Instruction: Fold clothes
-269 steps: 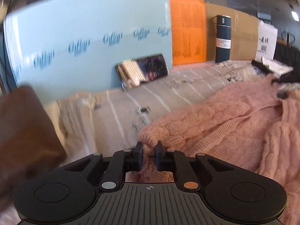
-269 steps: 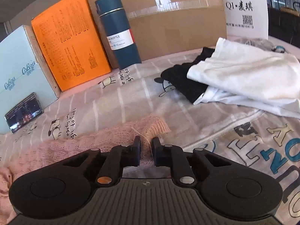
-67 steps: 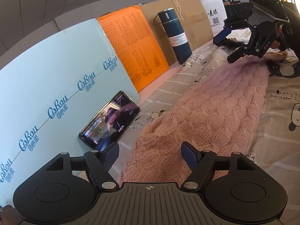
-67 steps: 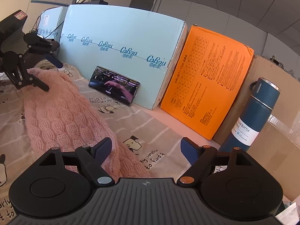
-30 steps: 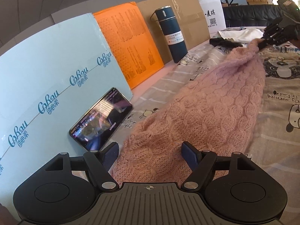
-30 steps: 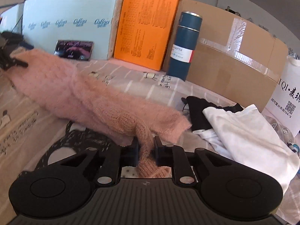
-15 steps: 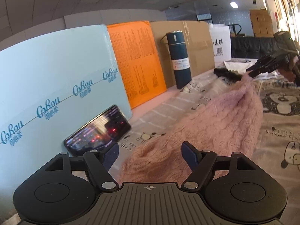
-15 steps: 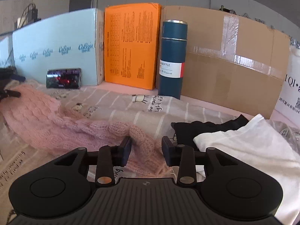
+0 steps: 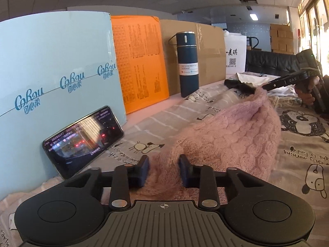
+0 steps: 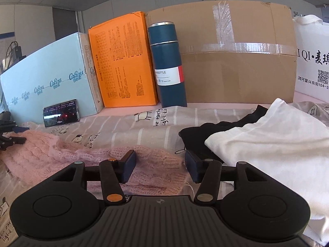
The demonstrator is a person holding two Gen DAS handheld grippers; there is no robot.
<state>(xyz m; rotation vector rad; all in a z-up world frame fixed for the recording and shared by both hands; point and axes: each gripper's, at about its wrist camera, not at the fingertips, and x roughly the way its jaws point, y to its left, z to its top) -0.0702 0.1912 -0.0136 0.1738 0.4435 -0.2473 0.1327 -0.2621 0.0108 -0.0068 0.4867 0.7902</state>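
A pink cable-knit sweater (image 9: 230,142) lies stretched across the printed bedsheet (image 9: 298,160). In the left wrist view my left gripper (image 9: 163,170) is part open with one end of the sweater between its fingers. The right gripper (image 9: 265,86) shows far right at the sweater's other end. In the right wrist view my right gripper (image 10: 160,165) is open, with the sweater's ribbed end (image 10: 156,168) lying on the sheet between its fingers. The sweater (image 10: 41,152) runs left toward the left gripper (image 10: 11,134).
Along the back stand a light blue box (image 9: 51,86), an orange box (image 9: 139,63), a dark blue bottle (image 9: 188,63), a cardboard box (image 10: 236,55) and a white bag (image 10: 312,61). A phone (image 9: 84,142) leans on the blue box. Black and white clothes (image 10: 267,144) lie right of the sweater.
My right gripper has opened and let the sweater end drop onto the sheet. My left gripper's jaws have narrowed around the other end of the sweater.
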